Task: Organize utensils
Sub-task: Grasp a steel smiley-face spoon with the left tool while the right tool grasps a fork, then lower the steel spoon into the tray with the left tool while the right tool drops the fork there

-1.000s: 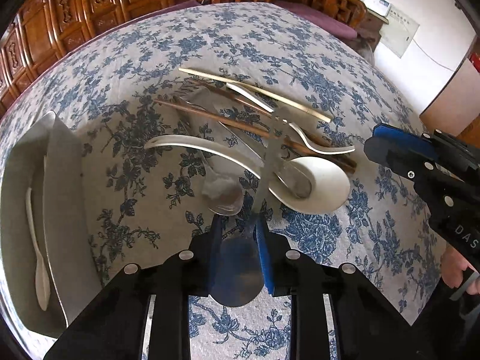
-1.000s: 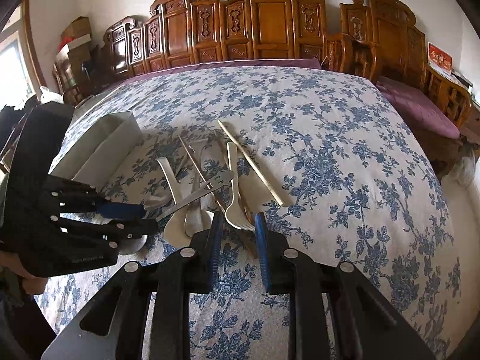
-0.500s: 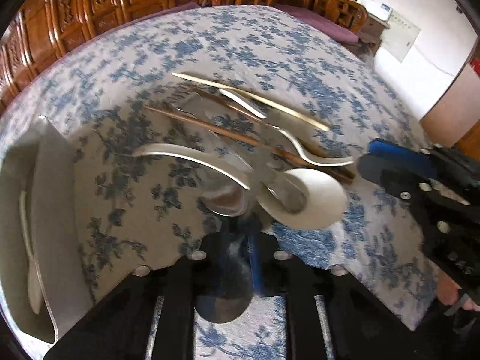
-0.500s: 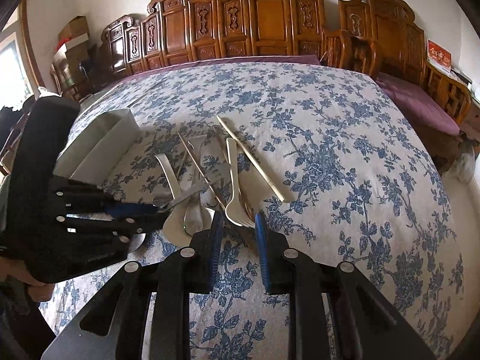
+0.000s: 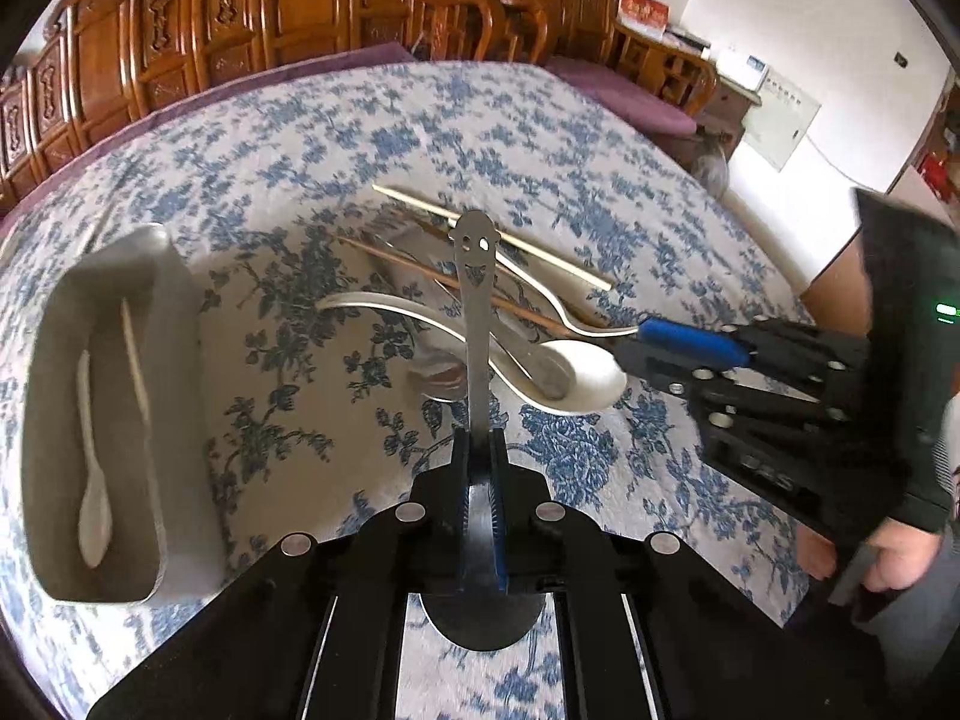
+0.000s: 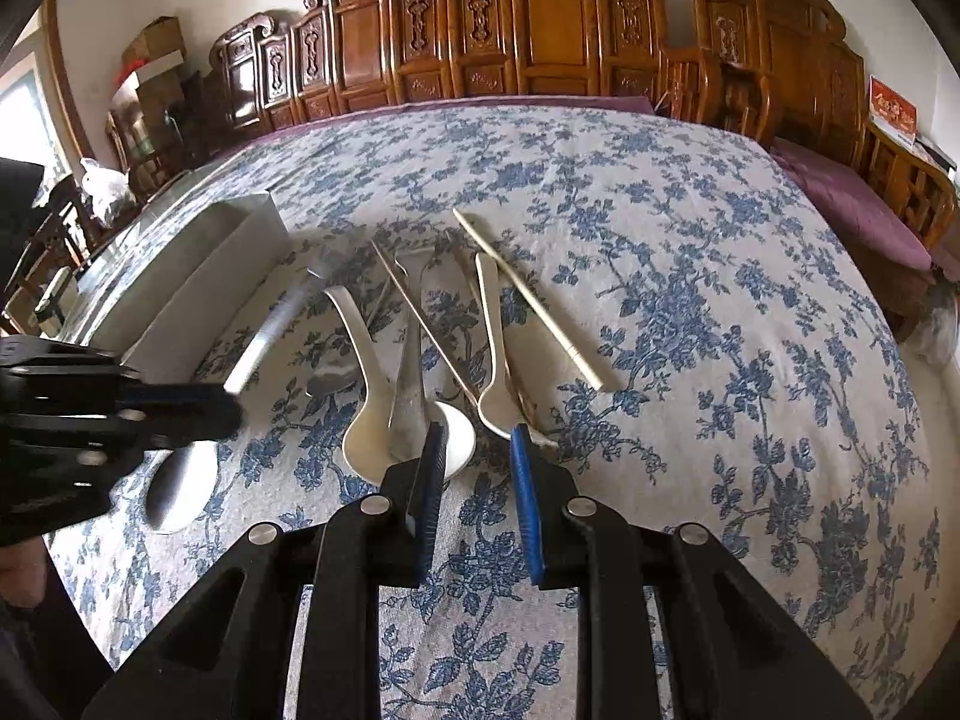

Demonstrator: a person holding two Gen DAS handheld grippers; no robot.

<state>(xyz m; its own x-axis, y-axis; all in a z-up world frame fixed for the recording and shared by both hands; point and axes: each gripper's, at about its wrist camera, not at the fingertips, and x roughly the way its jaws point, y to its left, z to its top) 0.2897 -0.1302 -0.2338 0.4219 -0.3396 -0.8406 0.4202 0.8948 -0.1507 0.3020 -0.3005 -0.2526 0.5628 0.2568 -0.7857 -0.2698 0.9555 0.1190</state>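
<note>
My left gripper (image 5: 480, 468) is shut on a steel spoon (image 5: 477, 324) with a smiley-face handle, held lifted above the cloth; it also shows in the right wrist view (image 6: 264, 339). On the table lies a pile of utensils: white ceramic spoons (image 5: 570, 381) (image 6: 366, 360), a steel spoon (image 6: 411, 378), brown chopsticks (image 5: 420, 270) and a pale chopstick (image 6: 528, 300). My right gripper (image 6: 477, 450) is open and empty, just in front of the pile. A grey tray (image 5: 174, 360) at the left holds a small white spoon (image 5: 93, 492) and a pale stick.
The round table has a blue floral cloth (image 6: 690, 276). Carved wooden chairs (image 6: 540, 30) ring its far side. The tray also shows in the right wrist view (image 6: 198, 282), left of the pile.
My left gripper has lifted the steel spoon off the pile and tilted it up, handle pointing away. The right gripper has moved closer to the pile.
</note>
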